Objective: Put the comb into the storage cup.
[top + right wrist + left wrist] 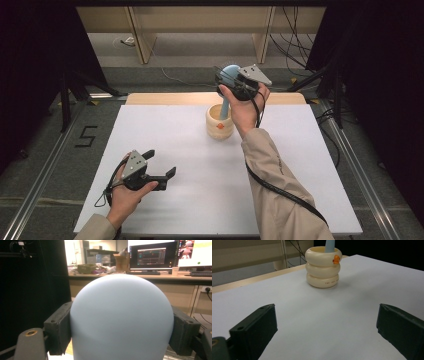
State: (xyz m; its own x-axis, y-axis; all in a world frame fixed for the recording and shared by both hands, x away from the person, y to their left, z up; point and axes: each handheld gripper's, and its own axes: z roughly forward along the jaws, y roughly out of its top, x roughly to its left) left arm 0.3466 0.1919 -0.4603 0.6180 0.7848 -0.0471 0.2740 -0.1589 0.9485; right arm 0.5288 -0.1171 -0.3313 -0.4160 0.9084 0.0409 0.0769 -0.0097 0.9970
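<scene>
A cream ringed cup (220,125) (323,267) with a small orange mark stands at the back middle of the white table (200,200). A light blue tool (224,106) (122,315) with a round head has its stem standing in the cup. My right gripper (227,77) (122,327) is above the cup, shut on the tool's round head, one jaw pressed to each side. My left gripper (161,162) (325,332) rests low over the front left of the table. It is open, with nothing between its jaws, and they point toward the cup.
A wooden strip (150,98) runs along the table's far edge, with a wooden frame (142,35) and loose cables (295,40) on the floor behind. Black stands (65,100) flank the table. A desk with a monitor (152,256) lies beyond the right gripper.
</scene>
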